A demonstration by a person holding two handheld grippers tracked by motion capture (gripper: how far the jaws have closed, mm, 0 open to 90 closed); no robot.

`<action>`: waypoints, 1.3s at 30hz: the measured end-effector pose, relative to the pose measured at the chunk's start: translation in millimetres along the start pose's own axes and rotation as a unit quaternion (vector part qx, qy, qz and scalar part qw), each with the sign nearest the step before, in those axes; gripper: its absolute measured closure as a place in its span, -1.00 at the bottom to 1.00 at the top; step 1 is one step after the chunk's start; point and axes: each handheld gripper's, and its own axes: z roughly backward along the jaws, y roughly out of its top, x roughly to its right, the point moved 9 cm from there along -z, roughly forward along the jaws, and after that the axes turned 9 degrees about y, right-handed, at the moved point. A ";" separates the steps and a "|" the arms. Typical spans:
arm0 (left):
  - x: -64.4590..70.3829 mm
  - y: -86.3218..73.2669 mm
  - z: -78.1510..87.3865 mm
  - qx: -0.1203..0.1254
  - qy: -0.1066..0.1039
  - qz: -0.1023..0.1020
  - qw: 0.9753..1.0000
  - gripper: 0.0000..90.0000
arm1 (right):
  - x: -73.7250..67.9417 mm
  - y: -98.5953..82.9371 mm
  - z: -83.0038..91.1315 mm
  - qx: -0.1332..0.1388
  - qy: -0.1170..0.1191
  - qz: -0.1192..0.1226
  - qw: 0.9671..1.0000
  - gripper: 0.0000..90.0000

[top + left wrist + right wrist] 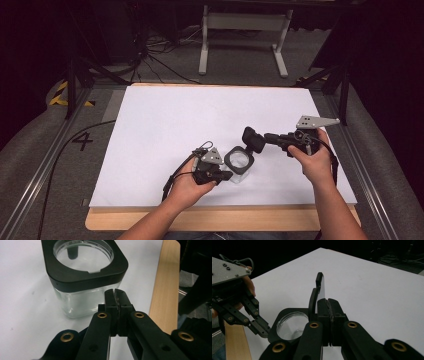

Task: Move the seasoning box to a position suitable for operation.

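A square glass jar (239, 163) with a black collar stands open near the table's front middle. Its round mouth (83, 255) faces up. My left gripper (227, 175) is shut with nothing between its jaws, and its tips (115, 293) rest at the jar's near corner just under the collar. My right gripper (263, 140) is shut on the jar's black-rimmed lid (253, 139), which it holds on edge above and just right of the jar. In the right gripper view the lid (319, 287) stands upright at the jaw tips (328, 302), with the jar (292, 325) and the left gripper (262, 331) below it.
A white sheet (200, 120) covers the wooden table, whose bare front edge (220, 219) shows near me. Beyond the table are a grey floor, cables (160, 55) and a white stand (245, 30). Dark frame posts (72, 85) rise at both sides.
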 end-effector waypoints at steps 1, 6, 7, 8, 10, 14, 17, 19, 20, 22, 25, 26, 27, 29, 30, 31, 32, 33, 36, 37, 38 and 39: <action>0.0 0.0 0.0 0.000 0.000 0.000 1.000 1.00 | -1.7 0.8 -0.5 0.002 0.004 0.000 1.000 1.00; 0.9 0.6 -4.0 0.006 0.003 0.001 1.000 1.00 | -2.5 2.0 -0.4 0.004 0.000 0.006 1.000 1.00; 0.4 0.2 -3.7 0.003 0.004 -0.005 1.000 1.00 | -3.0 2.1 -0.3 0.004 0.001 0.007 1.000 1.00; 0.7 0.1 -3.8 0.002 0.004 -0.011 1.000 1.00 | -3.4 2.3 -0.3 0.005 0.001 0.007 1.000 1.00; 2.0 0.5 -4.6 0.005 0.002 -0.012 1.000 1.00 | -3.9 2.5 -0.6 0.004 0.000 0.009 1.000 1.00; 2.8 0.8 -5.2 0.005 0.000 -0.012 1.000 1.00 | -6.7 2.9 -1.6 0.001 -0.002 0.014 1.000 1.00; 3.1 1.1 -5.5 0.007 -0.004 -0.007 1.000 1.00 | -11.1 3.3 -3.5 -0.001 0.006 0.018 1.000 1.00; 3.2 1.1 -5.5 0.006 -0.005 -0.007 1.000 1.00 | -16.5 2.7 -6.4 -0.007 0.021 0.020 1.000 1.00; 3.1 0.9 -5.4 0.006 -0.005 -0.004 1.000 1.00 | -20.0 2.1 -8.6 -0.011 0.029 0.021 0.999 1.00; 2.8 0.8 -5.3 0.006 -0.006 -0.006 1.000 1.00 | -26.9 -0.8 -14.8 -0.029 0.040 0.029 0.998 1.00; 3.6 0.0 -5.5 0.002 -0.012 -0.010 1.000 0.99 | -33.0 -3.1 -20.0 -0.043 0.052 0.034 0.997 1.00; 3.9 -1.0 -5.3 -0.002 -0.012 -0.009 1.000 0.97 | -39.5 -5.4 -26.3 -0.054 0.066 0.039 0.996 1.00; 4.3 -1.1 -5.6 -0.002 -0.012 -0.009 1.000 0.97 | -39.5 -5.4 -26.3 -0.054 0.066 0.039 0.996 1.00; 4.9 -0.9 -6.4 0.000 -0.014 -0.009 1.000 0.96 | -44.5 -9.8 -33.7 -0.071 0.077 0.044 0.994 1.00; 4.8 -0.9 -6.3 0.000 -0.014 -0.009 1.000 0.96 | -46.4 -12.1 -36.7 -0.079 0.080 0.045 0.993 1.00; 4.6 -0.9 -6.1 0.000 -0.014 -0.008 1.000 0.96 | -47.9 -14.3 -39.5 -0.086 0.082 0.046 0.992 1.00; 3.8 -0.9 -5.6 0.000 -0.013 -0.009 1.000 0.96 | -49.0 -16.4 -41.8 -0.094 0.082 0.047 0.991 1.00; 3.6 -0.9 -5.0 -0.001 -0.015 -0.009 1.000 0.96 | -49.6 -18.4 -44.5 -0.099 0.082 0.048 0.990 1.00; 3.4 -1.0 -4.1 -0.001 -0.016 -0.004 1.000 0.95 | -50.4 -23.0 -49.6 -0.113 0.085 0.046 0.989 1.00; 3.1 -1.2 -3.9 -0.002 -0.016 -0.004 1.000 0.95 | -50.3 -25.0 -51.3 -0.118 0.085 0.044 0.988 1.00; 3.2 -1.0 -4.2 0.000 -0.016 -0.002 1.000 0.95 | -50.4 -26.7 -53.2 -0.122 0.086 0.043 0.988 1.00; 3.1 -1.2 -3.9 -0.001 -0.017 -0.001 1.000 0.95 | -50.4 -29.2 -55.1 -0.129 0.086 0.042 0.987 1.00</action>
